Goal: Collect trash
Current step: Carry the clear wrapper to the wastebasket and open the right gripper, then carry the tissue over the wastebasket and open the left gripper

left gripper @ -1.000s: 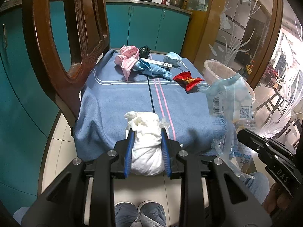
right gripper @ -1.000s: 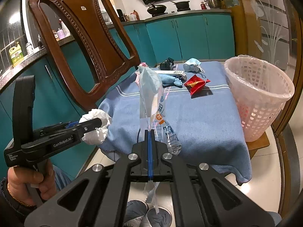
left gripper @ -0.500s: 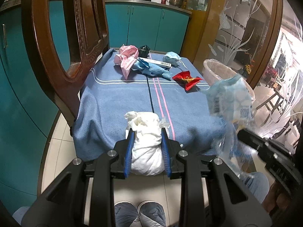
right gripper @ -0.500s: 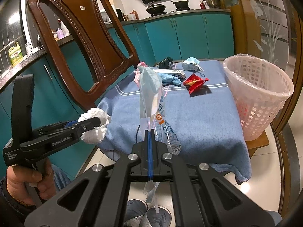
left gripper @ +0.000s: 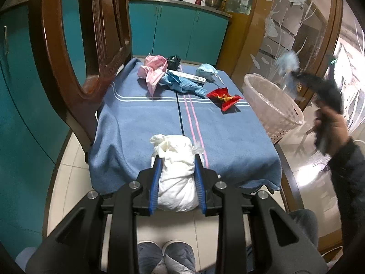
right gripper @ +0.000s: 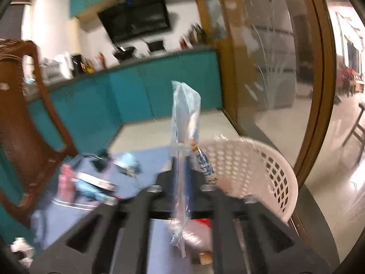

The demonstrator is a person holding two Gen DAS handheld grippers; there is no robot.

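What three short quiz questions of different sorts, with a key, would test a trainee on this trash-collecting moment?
1. True or false: the left gripper is shut on the white crumpled tissue bundle.
2. What does the right gripper hold? A) the red crinkled wrapper B) the clear blue-printed plastic bag C) nothing
3. Fill in: the pink plastic lattice basket stands at the ____ edge of the blue striped cloth, seen from the left wrist.

Key: 1 true; 2 B; 3 right.
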